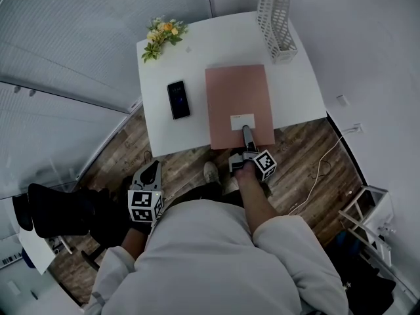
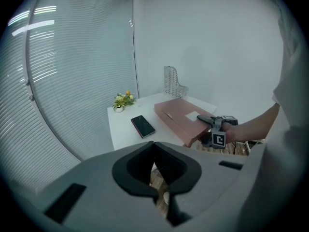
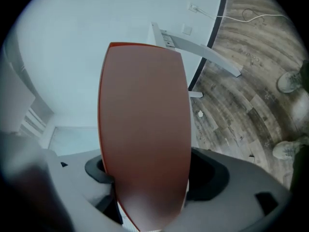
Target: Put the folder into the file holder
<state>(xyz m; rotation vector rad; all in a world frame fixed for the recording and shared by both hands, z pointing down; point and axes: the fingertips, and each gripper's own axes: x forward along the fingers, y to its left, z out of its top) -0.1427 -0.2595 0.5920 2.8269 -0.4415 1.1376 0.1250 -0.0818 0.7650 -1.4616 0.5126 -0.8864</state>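
A pinkish-brown folder (image 1: 239, 102) with a white label lies flat on the white table (image 1: 164, 130), its near edge reaching past the table's front. My right gripper (image 1: 245, 135) is shut on that near edge; in the right gripper view the folder (image 3: 145, 124) fills the space between the jaws (image 3: 145, 182). The white lattice file holder (image 1: 275, 17) stands upright at the far right corner of the table, apart from the folder. My left gripper (image 1: 147, 190) hangs low by the person's body, off the table, shut on nothing (image 2: 154, 146). It looks at the folder (image 2: 179, 116) and file holder (image 2: 173, 83).
A black phone (image 1: 178, 99) lies left of the folder, and a small flower pot (image 1: 163, 34) sits at the far left corner. A black chair (image 1: 59, 210) is at the left, a cable (image 1: 321, 166) and white rack (image 1: 367, 209) on the wooden floor at the right.
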